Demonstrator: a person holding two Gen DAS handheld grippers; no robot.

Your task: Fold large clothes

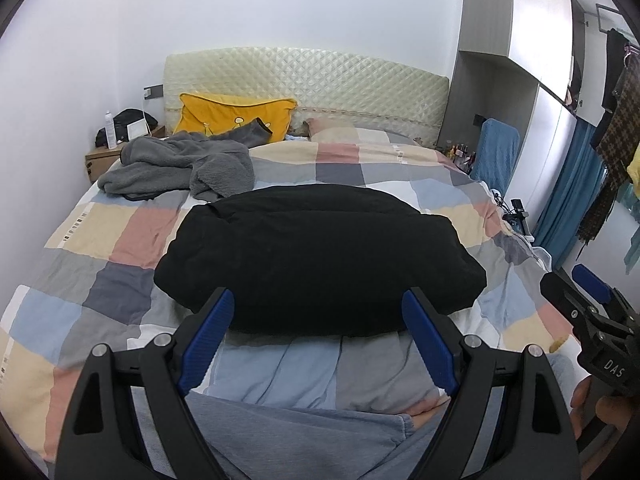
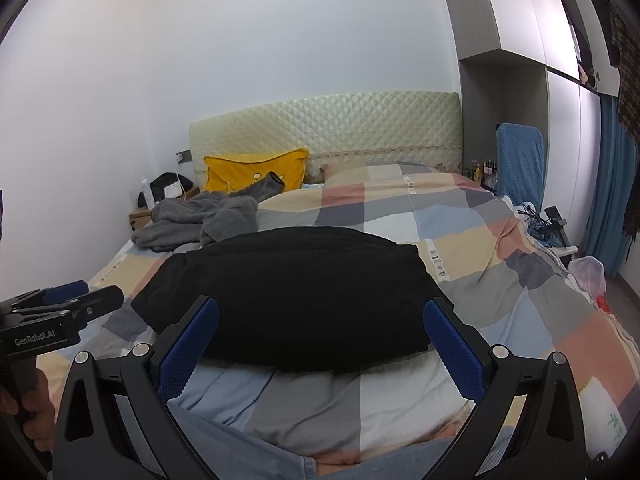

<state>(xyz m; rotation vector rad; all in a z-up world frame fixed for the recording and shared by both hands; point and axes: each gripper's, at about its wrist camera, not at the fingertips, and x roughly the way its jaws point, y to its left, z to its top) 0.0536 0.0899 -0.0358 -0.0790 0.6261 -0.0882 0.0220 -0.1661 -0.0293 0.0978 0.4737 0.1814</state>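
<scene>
Left tool [image 1: 318, 332]: spread wide, nothing pinched.
Right tool [image 2: 320, 338]: spread wide, nothing pinched.
Black garment [image 1: 316, 256]: laid folded on the bed [image 1: 100, 248].

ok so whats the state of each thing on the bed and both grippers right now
black garment: folded into a thick bundle, flat on the quilt, not gripped
grey fleece garment: crumpled, unfolded, near the yellow pillow
checked quilt: spread over the bed
left gripper: open, empty
right gripper: open, empty
</scene>
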